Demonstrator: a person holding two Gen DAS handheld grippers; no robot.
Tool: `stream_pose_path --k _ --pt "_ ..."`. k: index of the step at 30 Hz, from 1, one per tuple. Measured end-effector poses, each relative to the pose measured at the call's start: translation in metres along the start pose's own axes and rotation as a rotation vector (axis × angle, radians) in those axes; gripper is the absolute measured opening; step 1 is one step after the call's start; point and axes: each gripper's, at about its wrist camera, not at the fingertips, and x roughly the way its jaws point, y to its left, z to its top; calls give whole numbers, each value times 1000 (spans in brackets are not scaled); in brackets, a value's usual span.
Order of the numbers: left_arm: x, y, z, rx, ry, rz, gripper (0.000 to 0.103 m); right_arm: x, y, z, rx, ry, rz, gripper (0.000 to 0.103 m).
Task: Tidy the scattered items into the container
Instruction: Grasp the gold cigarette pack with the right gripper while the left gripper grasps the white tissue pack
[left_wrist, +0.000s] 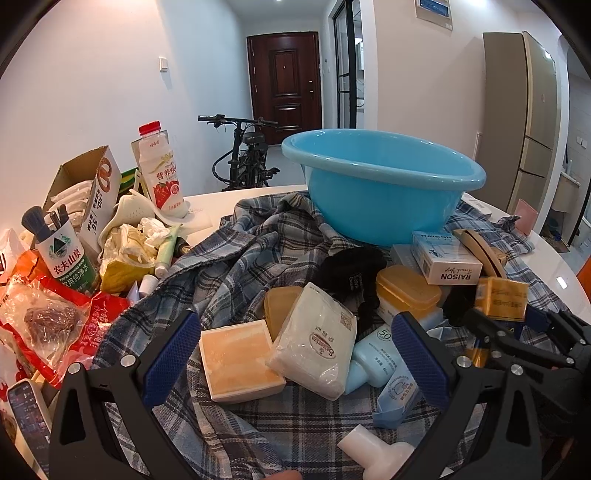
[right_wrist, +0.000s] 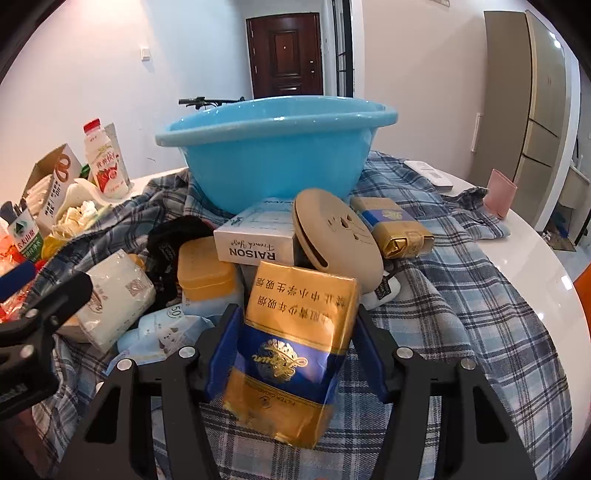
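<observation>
A: Our right hand-held gripper (right_wrist: 293, 347) has its blue pads against both sides of a gold and blue cigarette pack (right_wrist: 291, 354), so we are holding it upright over the plaid cloth (right_wrist: 461, 295).

B: And our left hand-held gripper (left_wrist: 295, 354)?

A: Its jaws stand wide with nothing pressed between them. A boxed orange soap (left_wrist: 240, 360) and a white tissue pack (left_wrist: 314, 339) lie on the cloth just ahead of it, with a pale blue sunscreen bottle (left_wrist: 376, 358) beside the tissue pack.

B: What do we see beyond those?

A: An amber soap case (left_wrist: 406, 288), a white RAISON carton (right_wrist: 255, 240), a tan round disc (right_wrist: 336, 236) leaning against that carton and a second gold pack (right_wrist: 399, 229) past the disc.

B: Where is the container?

A: The blue plastic basin (right_wrist: 273, 155) sits on the cloth behind the heap, toward the far edge of the white surface (right_wrist: 535, 258). We cannot see what lies inside it.

B: And at the left edge?

A: A strawberry milk bottle (left_wrist: 162, 170) and an open cardboard box (left_wrist: 85, 188) stand among wrappers.
</observation>
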Motion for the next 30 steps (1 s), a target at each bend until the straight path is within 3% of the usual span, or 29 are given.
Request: stream_pose_path --k 9,14,20,28,29,30 --pt "-2 6 2 -3 -18 -9 103 -8 -1 0 -5 -26 8 60" --pt "13 4 -2 2 55 -105 103 -11 -3 1 6 -34 25 60" --pt "27 -16 -8 103 71 -25 103 -15 -5 1 19 -39 52 60" --pt "54 -25 -3 132 100 -37 102 -17 -10 2 39 -38 81 60" --pt "55 -28 -4 149 97 -23 100 -17 -11 2 43 -38 84 60" --pt "55 -31 -5 168 90 -4 89 -17 -12 2 47 -37 88 60"
